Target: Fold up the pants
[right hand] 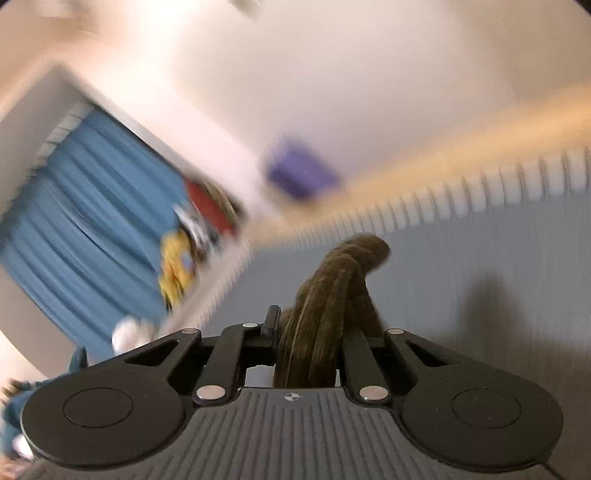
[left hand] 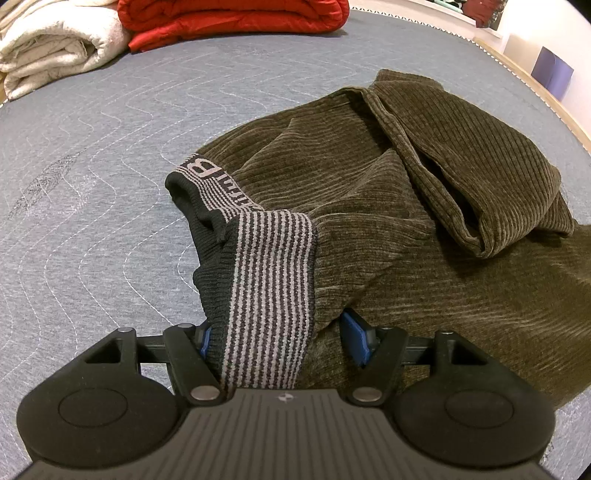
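Olive-brown corduroy pants [left hand: 406, 206] are lying crumpled on a grey quilted bed surface [left hand: 110, 155], bunched toward the right of the left wrist view, with one leg folded over the heap at the far right. Their striped black-and-grey waistband [left hand: 269, 288] is running from the middle of the heap down toward the camera and passing between the blue-padded fingers [left hand: 356, 338] of the left claw [left hand: 280, 338]. The jaws are standing fairly wide with the waistband and a fold of corduroy filling the gap; whether the pads are actually pressing on the cloth cannot be told. At the far left of that view a rolled cream blanket [left hand: 55, 48] is sitting on the bed surface, with a folded red quilt [left hand: 236, 18] just beside it on the right. A purple box [left hand: 552, 75] is standing beyond the bed's wooden edge at the far right. The right wrist view is heavily motion-blurred. In it the right claw [right hand: 314, 332] is closing tightly on a bunched rope of the same brown corduroy, which is sticking up and out past the fingertips, above the grey bed surface. Behind it, blurred, a blue curtain [right hand: 92, 221] is hanging at the left, and the purple box is showing against a pale wall [right hand: 369, 74].
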Tool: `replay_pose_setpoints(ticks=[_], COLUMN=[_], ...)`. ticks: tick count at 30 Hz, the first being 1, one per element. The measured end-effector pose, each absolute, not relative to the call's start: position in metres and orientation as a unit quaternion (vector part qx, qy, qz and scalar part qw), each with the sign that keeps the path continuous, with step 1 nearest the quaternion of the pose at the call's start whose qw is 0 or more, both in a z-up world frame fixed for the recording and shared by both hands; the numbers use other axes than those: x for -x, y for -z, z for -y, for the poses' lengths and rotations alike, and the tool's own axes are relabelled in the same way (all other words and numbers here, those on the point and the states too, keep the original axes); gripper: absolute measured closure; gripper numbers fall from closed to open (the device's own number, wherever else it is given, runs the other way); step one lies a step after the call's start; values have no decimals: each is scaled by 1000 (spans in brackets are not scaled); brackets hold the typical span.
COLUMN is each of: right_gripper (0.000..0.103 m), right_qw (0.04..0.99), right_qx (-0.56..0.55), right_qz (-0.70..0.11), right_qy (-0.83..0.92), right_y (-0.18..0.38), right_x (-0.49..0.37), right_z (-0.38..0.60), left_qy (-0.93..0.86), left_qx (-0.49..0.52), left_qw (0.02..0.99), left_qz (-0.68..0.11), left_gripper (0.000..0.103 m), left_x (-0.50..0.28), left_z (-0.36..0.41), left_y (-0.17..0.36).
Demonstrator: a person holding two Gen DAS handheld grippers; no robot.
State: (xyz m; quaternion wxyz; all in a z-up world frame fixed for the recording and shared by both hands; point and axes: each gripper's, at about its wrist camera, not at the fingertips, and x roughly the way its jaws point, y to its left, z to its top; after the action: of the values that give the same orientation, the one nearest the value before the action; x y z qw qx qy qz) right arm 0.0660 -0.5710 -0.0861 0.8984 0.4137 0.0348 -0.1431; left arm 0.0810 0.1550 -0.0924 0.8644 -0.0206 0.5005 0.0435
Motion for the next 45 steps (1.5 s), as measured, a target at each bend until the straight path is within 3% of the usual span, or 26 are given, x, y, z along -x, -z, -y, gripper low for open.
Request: replay_pose_setpoints(ticks=[3, 7, 10, 16, 18, 22, 25, 27, 29, 33, 36, 40, 45], right_gripper=[95, 92, 91, 89, 82, 80, 78, 65, 55, 55, 55, 57, 58], right_qw=[882, 793, 715, 776, 795, 804, 807, 824, 847, 852, 836, 820, 825], right_qx=[-359, -394, -473, -440, -425, -390, -348, -341, -363, -426, -437, -400, -350], right_qz=[34, -117, -163, -100, -83, -44, -5, -2, -34, -147, -246, -338, -361], right_qy=[304, 450, 489, 441, 425, 446, 477, 452, 386, 267, 224, 231, 259], right_y=[65, 95, 128, 103, 94, 80, 71, 70, 76, 101, 125, 151, 154], right_x=[-38, -45, -32, -23, -23, -17, -11, -14, -29, -68, -98, -128, -151], right_z=[560, 589, 612, 602, 594, 586, 584, 587, 593, 600, 597, 589, 574], left_qy=[-42, -42, -43, -45, -44, -45, -33, -28, -23, -38, -39, -48, -54], left_qx=[19, 21, 22, 26, 26, 34, 73, 95, 119, 157, 165, 139, 92], left_qw=[865, 865, 865, 864, 864, 868, 874, 879, 885, 889, 879, 857, 866], left_qz=[-500, -500, -500, -501, -501, -493, -479, -466, -450, -428, -446, -494, -489], left_gripper=[33, 32, 31, 31, 32, 56, 64, 69, 71, 73, 69, 47, 33], left_x=[-80, -80, -80, -81, -81, -77, -70, -62, -50, -22, -19, -32, -36], left_z=[-155, -156, -155, -156, -156, -160, -170, -175, -179, -187, -195, -189, -173], left_y=[92, 92, 91, 91, 91, 87, 76, 66, 51, 26, 31, 55, 59])
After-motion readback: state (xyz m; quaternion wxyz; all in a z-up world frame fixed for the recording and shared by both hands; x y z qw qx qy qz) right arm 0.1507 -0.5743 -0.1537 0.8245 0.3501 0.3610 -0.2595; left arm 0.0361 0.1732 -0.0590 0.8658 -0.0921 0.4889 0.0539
